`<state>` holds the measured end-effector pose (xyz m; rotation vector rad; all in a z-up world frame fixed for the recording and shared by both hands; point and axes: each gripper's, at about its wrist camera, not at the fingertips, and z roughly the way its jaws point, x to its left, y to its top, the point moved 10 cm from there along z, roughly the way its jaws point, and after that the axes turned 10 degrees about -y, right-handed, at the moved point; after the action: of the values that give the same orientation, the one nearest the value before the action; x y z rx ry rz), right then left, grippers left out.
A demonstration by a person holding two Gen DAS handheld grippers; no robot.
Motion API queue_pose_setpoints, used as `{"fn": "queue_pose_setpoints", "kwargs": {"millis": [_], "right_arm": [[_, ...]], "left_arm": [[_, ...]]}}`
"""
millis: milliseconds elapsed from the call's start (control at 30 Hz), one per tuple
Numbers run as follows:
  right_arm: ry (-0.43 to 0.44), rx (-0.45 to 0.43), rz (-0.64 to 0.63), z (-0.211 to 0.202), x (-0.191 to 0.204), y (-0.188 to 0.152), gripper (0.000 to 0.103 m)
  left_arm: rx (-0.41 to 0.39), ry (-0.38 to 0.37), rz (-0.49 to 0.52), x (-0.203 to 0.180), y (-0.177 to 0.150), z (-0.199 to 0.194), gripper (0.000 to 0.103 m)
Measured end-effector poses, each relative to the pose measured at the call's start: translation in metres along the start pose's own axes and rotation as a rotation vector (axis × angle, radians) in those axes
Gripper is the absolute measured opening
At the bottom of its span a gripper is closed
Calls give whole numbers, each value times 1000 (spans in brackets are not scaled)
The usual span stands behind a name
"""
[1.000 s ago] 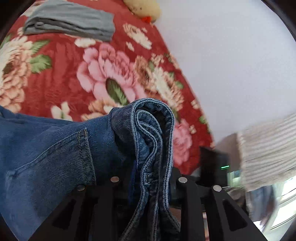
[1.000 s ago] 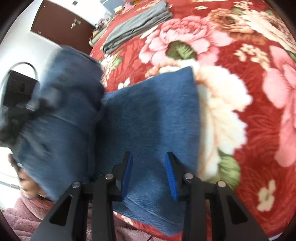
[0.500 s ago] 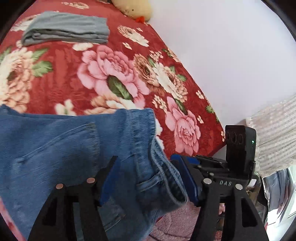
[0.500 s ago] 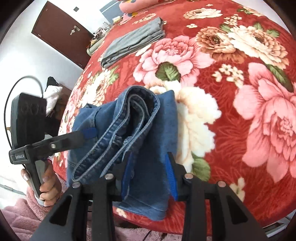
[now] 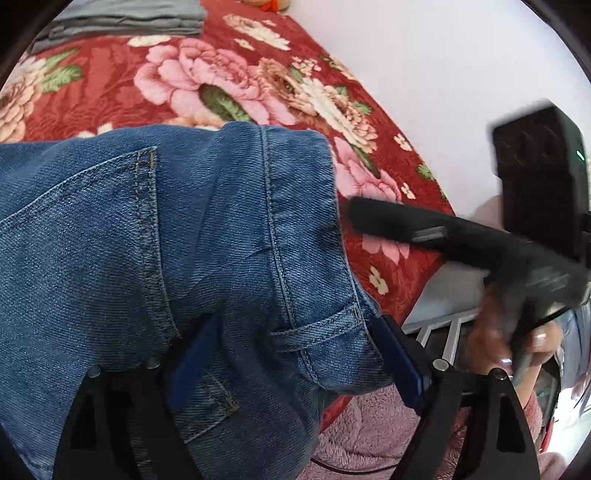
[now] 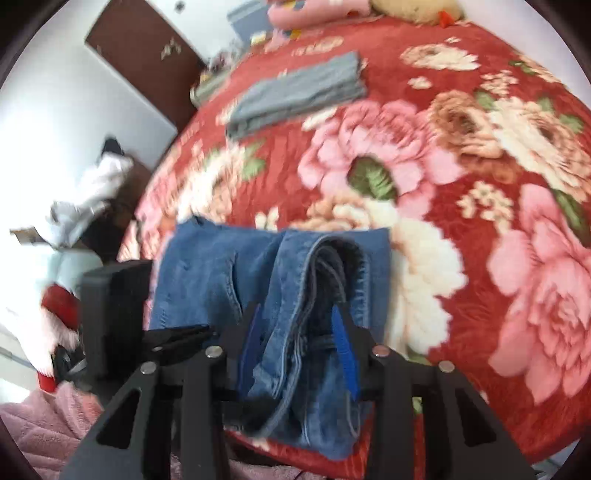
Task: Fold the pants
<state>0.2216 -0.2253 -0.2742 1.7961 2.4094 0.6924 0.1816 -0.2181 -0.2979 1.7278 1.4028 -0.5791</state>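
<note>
Blue jeans (image 5: 166, 240) lie folded at the near edge of a bed with a red flowered blanket (image 5: 110, 92). My left gripper (image 5: 295, 358) is open, its blue pads wide apart around the jeans' waistband and belt loop. In the right wrist view the jeans (image 6: 229, 273) show a thick folded edge. My right gripper (image 6: 299, 343) is open, with that folded waistband edge between its blue pads. The right gripper also shows blurred at the right of the left wrist view (image 5: 461, 236).
Folded grey pants (image 6: 303, 92) lie farther back on the bed, also in the left wrist view (image 5: 122, 18). A yellow plush toy (image 6: 413, 11) sits at the head. A brown door (image 6: 147, 51) and white wall are at left. A pink fleece garment (image 5: 369, 435) is below.
The left gripper let go of the bunched jeans, opened wide and lowered them flat on the bed. The right gripper moved in around the folded waistband edge.
</note>
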Motion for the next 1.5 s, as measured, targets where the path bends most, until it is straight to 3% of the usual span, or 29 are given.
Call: {"fn": "queue_pose_setpoints", "kwargs": {"millis": [67, 100, 233, 300, 500, 633, 733, 867, 967, 1067, 1167, 1267, 1500], "right_arm": [[-100, 45, -57, 26, 2, -4, 40], [-113, 54, -57, 34, 1, -3, 25], [-11, 34, 29, 38, -9, 2, 10], [-26, 3, 69, 29, -19, 4, 8], [-35, 1, 107, 22, -35, -10, 8], [-60, 58, 112, 61, -44, -22, 10], [-80, 47, 97, 47, -42, -19, 12], [-200, 6, 44, 9, -34, -20, 18], [-166, -24, -16, -16, -9, -30, 18], [-174, 11, -144, -19, 16, -52, 18], [-234, 97, -217, -1, 14, -78, 18], [-187, 146, -144, 13, -5, -94, 17], [-84, 131, -78, 4, -16, -98, 16]], "left_arm": [[-4, 5, 1, -1, -3, -6, 83], [-10, 13, 7, -2, -5, -10, 83], [-37, 40, 27, 1, -11, -35, 82], [-54, 71, 46, 2, -16, -51, 82], [-42, 120, 83, 17, -42, -59, 82], [-48, 139, 94, 22, -45, -57, 82], [-49, 148, 94, 19, -45, -59, 82], [-60, 146, 100, 10, -41, -75, 82], [-81, 138, 100, 9, -33, -93, 83], [-77, 134, 59, 24, -31, -103, 83], [-58, 140, 18, 46, -35, -100, 82], [-58, 135, 1, 55, -40, -97, 77], [-59, 157, 24, 47, -40, -105, 77]]}}
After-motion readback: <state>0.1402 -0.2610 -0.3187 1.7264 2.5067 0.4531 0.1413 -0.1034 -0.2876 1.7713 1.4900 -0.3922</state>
